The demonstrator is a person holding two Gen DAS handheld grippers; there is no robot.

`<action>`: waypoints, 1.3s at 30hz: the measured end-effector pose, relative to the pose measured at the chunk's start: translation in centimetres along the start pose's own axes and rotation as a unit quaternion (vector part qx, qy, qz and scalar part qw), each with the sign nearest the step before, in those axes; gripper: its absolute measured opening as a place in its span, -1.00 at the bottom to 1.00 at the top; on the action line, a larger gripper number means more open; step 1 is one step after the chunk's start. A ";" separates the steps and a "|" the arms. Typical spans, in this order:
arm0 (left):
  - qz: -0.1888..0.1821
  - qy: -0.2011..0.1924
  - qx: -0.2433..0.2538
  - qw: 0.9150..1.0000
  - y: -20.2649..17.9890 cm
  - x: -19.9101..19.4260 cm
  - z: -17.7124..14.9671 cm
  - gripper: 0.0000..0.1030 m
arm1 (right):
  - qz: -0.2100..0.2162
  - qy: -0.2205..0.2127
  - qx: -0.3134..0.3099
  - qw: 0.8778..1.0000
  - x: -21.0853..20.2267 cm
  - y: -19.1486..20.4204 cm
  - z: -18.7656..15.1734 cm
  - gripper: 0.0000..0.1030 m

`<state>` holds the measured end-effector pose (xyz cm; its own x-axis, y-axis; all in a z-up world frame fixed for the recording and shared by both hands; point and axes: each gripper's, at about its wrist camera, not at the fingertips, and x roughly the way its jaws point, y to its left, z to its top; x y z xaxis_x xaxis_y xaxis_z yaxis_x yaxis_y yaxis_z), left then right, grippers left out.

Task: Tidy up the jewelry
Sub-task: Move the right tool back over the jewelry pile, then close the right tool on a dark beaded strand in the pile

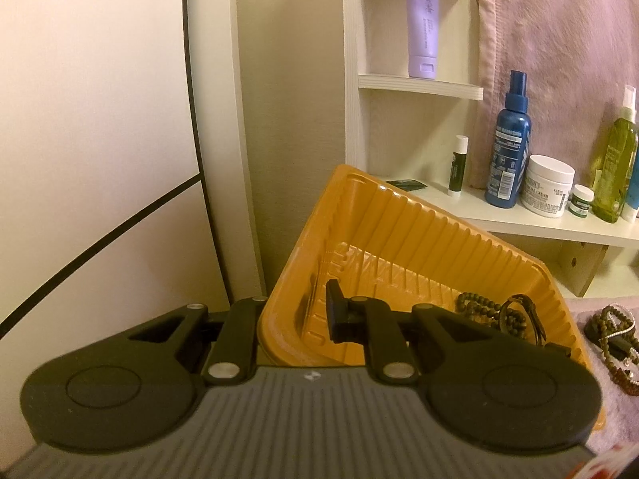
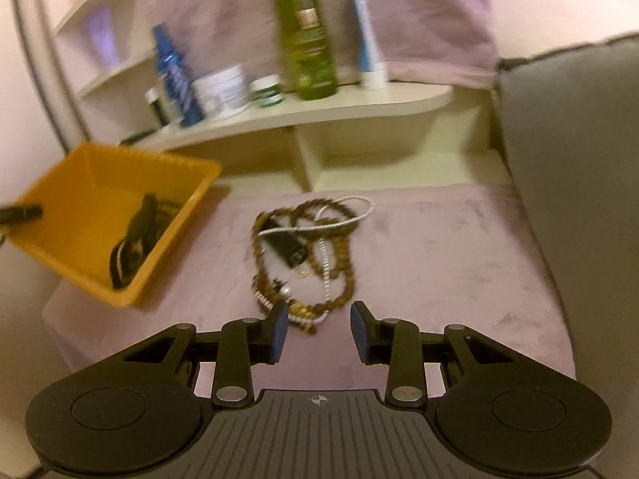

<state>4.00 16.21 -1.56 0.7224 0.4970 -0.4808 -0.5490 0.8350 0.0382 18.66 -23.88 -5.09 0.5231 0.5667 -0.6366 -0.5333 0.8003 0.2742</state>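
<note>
We look along both claws at a pink mat (image 2: 459, 247) that spreads under and ahead of the right claw (image 2: 318, 331). Past the mat, beyond both claws, a pale shelf (image 2: 359, 105) carries bottles and jars: a green bottle (image 2: 305, 36) stands straight ahead of the right claw and a blue bottle (image 2: 175, 76) ahead to its left. To the right of that claw rises a grey cushion (image 2: 579, 159).

The orange tray (image 1: 399, 231) is tilted, its left wall nipped in our left claw (image 1: 295, 319). That claw is closed on the wall: one finger sits inside the tray, the other is behind the wall outside. From the right claw the tray lies ahead and to the left, at the mat's left edge.

Inside the tray, just right of the left claw's inner finger, lie a dark bead string (image 1: 483, 309) and a watch (image 1: 527, 317), gathered at the low side.

The rest of the jewelry is a heap (image 2: 307, 247) on the mat directly ahead of the right claw, its near end just beyond the blue pads (image 2: 278, 331). We see brown beads, a white chain and a small black piece tangled together.

The right claw's jaws stand apart with nothing between them, above the mat.
</note>
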 end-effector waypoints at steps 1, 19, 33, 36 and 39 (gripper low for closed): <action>0.000 0.000 0.000 1.000 0.0 0.0 0.0 -0.73 | -0.001 0.001 -0.010 1.000 0.2 0.3 -0.1 -0.32; 0.000 0.001 0.000 1.000 -0.1 0.1 0.0 -0.72 | -0.031 0.015 -0.212 0.977 4.4 5.2 -1.5 -0.32; 0.001 0.004 0.001 1.000 0.0 0.2 -0.1 -0.72 | -0.020 0.007 -0.095 0.995 5.9 1.2 3.0 -0.37; 0.002 0.005 0.002 1.000 0.0 0.3 -0.1 -0.72 | -0.009 0.005 -0.099 0.995 6.1 1.0 3.4 -0.52; 0.005 0.005 0.001 1.000 -0.1 0.4 -0.1 -0.72 | -0.013 0.000 -0.089 0.996 6.4 0.6 4.0 -0.53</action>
<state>4.28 16.32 -1.80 0.7131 0.5020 -0.4894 -0.5549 0.8308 0.0437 24.38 -19.01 -6.13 0.5381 0.5468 -0.6415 -0.6290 0.7671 0.1261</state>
